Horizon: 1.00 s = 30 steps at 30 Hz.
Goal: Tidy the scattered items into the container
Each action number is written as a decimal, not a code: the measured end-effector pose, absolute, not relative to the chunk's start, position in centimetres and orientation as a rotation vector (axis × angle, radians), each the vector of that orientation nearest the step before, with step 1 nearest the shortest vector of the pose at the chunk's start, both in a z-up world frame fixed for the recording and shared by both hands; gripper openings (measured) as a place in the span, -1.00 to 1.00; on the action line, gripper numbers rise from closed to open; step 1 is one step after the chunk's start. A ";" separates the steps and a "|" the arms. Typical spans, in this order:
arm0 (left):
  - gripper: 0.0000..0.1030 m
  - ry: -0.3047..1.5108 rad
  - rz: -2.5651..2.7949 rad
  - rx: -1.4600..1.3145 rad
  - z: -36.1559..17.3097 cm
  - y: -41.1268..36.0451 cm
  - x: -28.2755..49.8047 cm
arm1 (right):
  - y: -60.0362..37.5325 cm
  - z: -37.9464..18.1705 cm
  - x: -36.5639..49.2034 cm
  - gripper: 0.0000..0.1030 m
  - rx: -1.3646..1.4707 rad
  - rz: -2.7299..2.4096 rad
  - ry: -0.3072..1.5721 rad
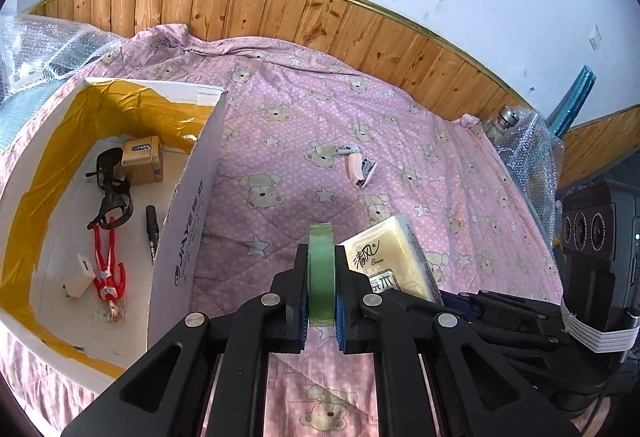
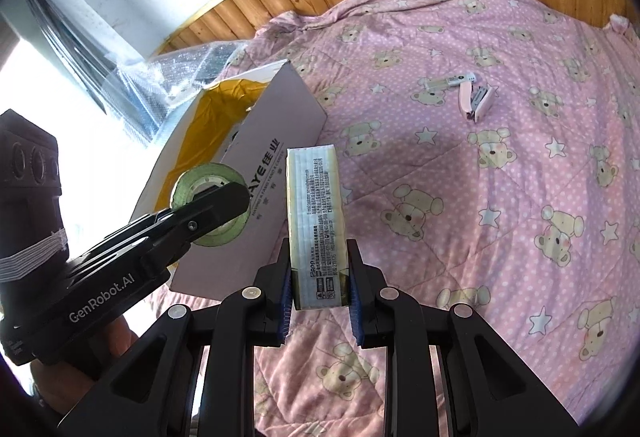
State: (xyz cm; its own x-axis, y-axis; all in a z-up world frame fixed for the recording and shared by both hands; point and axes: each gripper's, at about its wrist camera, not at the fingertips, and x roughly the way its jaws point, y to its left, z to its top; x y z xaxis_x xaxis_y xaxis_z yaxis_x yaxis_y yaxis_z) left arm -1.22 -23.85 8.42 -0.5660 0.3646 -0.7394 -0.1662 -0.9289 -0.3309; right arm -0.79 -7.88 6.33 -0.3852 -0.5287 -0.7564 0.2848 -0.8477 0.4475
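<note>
Jaws of the left gripper point(image 1: 321, 291) clamped a green tape roll point(image 1: 321, 269); the right gripper point(image 2: 319, 283) clamped a yellow tissue pack point(image 2: 316, 221), above a pink bear-print quilted bed point(image 1: 360, 141) by a wood-panelled wall point(image 1: 320, 13).

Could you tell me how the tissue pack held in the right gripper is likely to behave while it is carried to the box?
The tissue pack probably squashes a little, since it is a soft plastic-wrapped block. It looks light for its size. The right gripper clamps only its lower end, so the upper part may sway or slip on the glossy wrap.
</note>
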 end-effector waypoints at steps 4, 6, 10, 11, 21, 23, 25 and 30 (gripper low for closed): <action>-0.80 -0.338 2.529 -1.249 8.8 -24.8 -0.1 | -8.7 6.7 0.0 -0.52 1.342 -2.238 -0.325; -0.80 -0.347 2.535 -1.239 9.1 -25.2 0.3 | -9.0 7.1 0.3 -0.52 1.333 -2.237 -0.318; -0.80 -0.366 2.546 -1.212 9.8 -26.2 1.1 | -9.9 8.0 0.7 -0.52 1.313 -2.238 -0.302; -0.80 -0.372 2.550 -1.204 10.1 -26.4 1.2 | -10.1 8.2 0.8 -0.52 1.309 -2.238 -0.297; -0.80 -0.421 2.583 -1.138 11.7 -28.9 2.0 | -12.4 10.1 0.9 -0.52 1.273 -2.237 -0.247; -0.80 -0.425 2.591 -1.127 12.0 -29.3 2.1 | -12.9 10.5 0.9 -0.52 1.264 -2.236 -0.239; -0.80 -0.425 2.605 -1.116 12.3 -29.9 2.3 | -13.5 10.9 0.8 -0.52 1.254 -2.233 -0.230; -0.80 -0.437 2.645 -1.095 12.8 -31.6 2.6 | -15.2 11.7 0.6 -0.52 1.236 -2.219 -0.203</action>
State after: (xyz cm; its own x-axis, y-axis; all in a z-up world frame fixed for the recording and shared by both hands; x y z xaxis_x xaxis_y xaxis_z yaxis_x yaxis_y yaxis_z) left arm 2.59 -31.64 12.82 -0.6885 0.3347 -0.6434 -0.1099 -0.9250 -0.3637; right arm 0.60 -15.25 11.68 -0.3989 -0.5574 -0.7281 0.4160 -0.8176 0.3980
